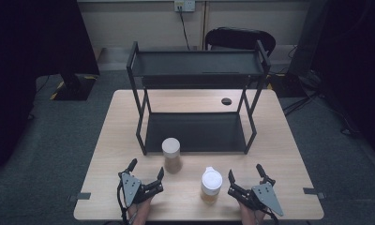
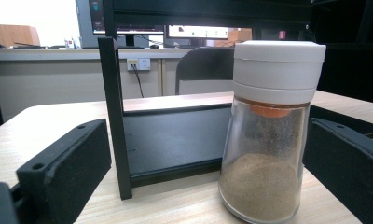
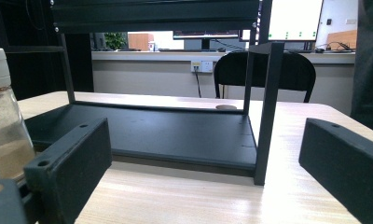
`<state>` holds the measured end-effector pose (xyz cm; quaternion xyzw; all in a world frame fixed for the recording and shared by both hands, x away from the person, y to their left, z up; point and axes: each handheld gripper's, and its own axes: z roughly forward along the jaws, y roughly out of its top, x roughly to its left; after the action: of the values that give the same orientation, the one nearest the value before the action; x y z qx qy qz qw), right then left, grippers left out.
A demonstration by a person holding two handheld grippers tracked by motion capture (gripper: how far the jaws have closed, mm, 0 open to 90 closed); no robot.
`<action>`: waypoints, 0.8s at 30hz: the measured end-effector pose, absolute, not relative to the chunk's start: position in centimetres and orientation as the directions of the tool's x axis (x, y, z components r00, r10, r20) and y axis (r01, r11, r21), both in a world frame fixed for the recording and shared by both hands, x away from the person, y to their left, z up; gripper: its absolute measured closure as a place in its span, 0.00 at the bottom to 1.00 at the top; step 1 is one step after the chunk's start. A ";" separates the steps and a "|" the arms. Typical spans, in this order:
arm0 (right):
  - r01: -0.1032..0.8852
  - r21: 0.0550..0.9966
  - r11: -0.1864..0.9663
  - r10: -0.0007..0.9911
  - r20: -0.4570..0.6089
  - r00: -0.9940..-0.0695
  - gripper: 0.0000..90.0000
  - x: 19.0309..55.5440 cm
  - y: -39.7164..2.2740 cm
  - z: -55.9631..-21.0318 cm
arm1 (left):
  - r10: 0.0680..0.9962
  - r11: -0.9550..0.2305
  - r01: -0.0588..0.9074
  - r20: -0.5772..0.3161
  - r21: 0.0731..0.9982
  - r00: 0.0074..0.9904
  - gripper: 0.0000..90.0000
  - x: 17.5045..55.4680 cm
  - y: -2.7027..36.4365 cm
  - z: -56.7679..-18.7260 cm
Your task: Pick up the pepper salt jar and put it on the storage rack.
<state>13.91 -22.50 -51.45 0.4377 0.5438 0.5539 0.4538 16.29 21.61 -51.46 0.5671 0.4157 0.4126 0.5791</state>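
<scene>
High view overhead, facing forward-down; both gripper views low, near tabletop; shared: black rack (image 1: pixel 195 131).

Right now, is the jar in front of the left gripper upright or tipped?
Upright. The jar stands on its base on the table, white lid on top, powder settled level at the bottom.

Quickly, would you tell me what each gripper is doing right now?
Left gripper: open, holding nothing; the spice jar stands ahead of it.
Right gripper: open, holding nothing.
</scene>
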 end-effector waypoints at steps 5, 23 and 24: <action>-0.027 1.000 0.003 0.979 -0.008 -0.205 0.01 13.9 -22.5 -51.5 | 0.949 0.026 0.005 -0.026 1.000 0.314 0.00 16.4 21.6 -51.3; -0.027 1.000 0.003 0.979 -0.009 -0.203 0.01 13.9 -22.5 -51.5 | 0.936 0.053 0.027 -0.059 0.998 0.347 0.00 16.1 22.2 -50.1; -0.027 1.000 0.003 0.979 -0.009 -0.204 0.01 13.9 -22.5 -51.5 | 0.934 0.054 0.024 -0.059 0.998 0.353 0.00 16.2 22.2 -50.0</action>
<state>13.90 -22.48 -51.46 0.4379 0.5435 0.5536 0.4543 16.15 22.21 -50.03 0.5704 0.4198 0.3840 0.5924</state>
